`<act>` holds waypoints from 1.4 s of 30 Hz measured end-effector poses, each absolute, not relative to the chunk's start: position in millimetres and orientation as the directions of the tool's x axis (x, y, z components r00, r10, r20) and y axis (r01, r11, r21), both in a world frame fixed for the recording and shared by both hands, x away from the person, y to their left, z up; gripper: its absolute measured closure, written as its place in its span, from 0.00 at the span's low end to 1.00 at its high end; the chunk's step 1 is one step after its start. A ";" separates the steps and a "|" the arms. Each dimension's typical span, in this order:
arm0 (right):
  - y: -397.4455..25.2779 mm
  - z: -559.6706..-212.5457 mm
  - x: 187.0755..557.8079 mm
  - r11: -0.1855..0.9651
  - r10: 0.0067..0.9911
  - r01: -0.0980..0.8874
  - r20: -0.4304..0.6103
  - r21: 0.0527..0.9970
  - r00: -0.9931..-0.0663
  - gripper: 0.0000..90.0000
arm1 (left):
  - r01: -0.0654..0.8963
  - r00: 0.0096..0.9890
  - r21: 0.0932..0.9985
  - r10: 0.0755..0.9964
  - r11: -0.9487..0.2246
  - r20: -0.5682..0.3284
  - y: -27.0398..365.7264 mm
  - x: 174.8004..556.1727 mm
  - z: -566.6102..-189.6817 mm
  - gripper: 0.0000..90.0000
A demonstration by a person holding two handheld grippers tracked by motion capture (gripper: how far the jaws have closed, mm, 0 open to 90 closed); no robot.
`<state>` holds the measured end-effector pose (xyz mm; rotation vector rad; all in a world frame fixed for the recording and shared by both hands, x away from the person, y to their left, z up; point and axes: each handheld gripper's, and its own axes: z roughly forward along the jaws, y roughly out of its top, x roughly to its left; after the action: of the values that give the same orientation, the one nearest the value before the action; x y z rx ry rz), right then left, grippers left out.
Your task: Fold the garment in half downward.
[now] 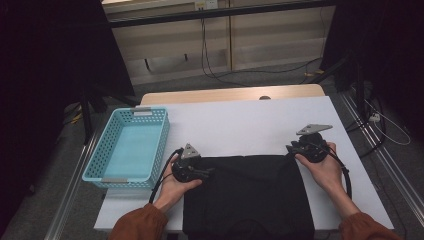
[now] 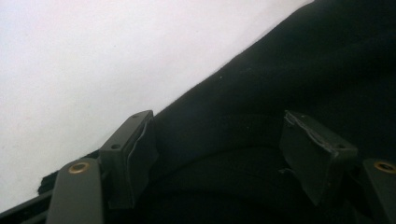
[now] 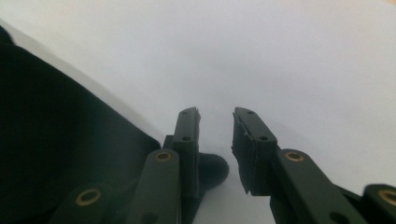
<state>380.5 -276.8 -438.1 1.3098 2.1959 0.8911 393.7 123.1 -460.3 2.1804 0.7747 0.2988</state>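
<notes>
Two tongs are what I am working with, and both sit at the far edge of a black garment (image 1: 248, 195) that lies flat on the white table (image 1: 240, 120), its near end hanging toward me. Starting at the left, a light blue basket (image 1: 129, 148) stands beside the cloth, well clear of it. Next, my left tongs (image 1: 204, 172) rest at the garment's far left corner; in the left gripper view the jaws are spread wide, with black fabric lying between and under them but not pinched. Across the cloth, my right tongs (image 1: 291, 148) sit at the far right corner; in the right gripper view the jaws stand apart, over bare table, and the cloth's edge lies just to their left, touching the left jaw. I judge the left hand is better placed. The right must shift inward toward the fabric before closing, since the far edge runs left to right between them.
</notes>
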 end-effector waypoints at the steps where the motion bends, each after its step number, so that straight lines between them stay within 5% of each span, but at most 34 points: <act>1: -277.8 -440.8 382.4 0.344 0.887 0.622 -0.025 0.704 -0.462 0.81 | 0.435 0.783 0.750 0.620 -0.498 -0.042 123.0 393.6 -460.5 0.30; 10: -287.3 -448.3 373.0 0.355 0.865 0.664 0.038 0.658 -0.501 0.87 | 0.432 0.786 0.747 0.617 -0.506 -0.037 123.8 393.7 -460.2 0.30; 16: -291.0 -450.6 372.1 0.358 0.854 0.659 0.052 0.661 -0.517 0.65 | 0.436 0.785 0.749 0.617 -0.499 -0.046 124.2 394.3 -460.2 0.30; 19: -289.9 -452.0 375.5 0.359 0.848 0.653 0.060 0.667 -0.527 0.64 | 0.436 0.786 0.748 0.617 -0.501 -0.045 124.8 394.2 -459.9 0.30; 31: -287.2 -451.5 369.4 0.376 0.799 0.658 0.130 0.652 -0.586 0.78 | 0.452 0.771 0.745 0.635 -0.490 -0.050 130.2 395.4 -458.9 0.30; 35: -286.6 -451.9 366.7 0.373 0.786 0.660 0.156 0.652 -0.598 0.93 | 0.453 0.770 0.746 0.636 -0.489 -0.051 130.4 395.5 -458.8 0.29; 42: -288.7 -449.6 363.5 0.341 0.826 0.660 0.120 0.670 -0.550 0.96 | 0.460 0.762 0.750 0.645 -0.475 -0.059 131.9 395.9 -457.1 0.29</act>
<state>363.5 -288.7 -449.6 1.3395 2.3657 1.0070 395.9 131.9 -457.1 2.1556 0.8227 0.2953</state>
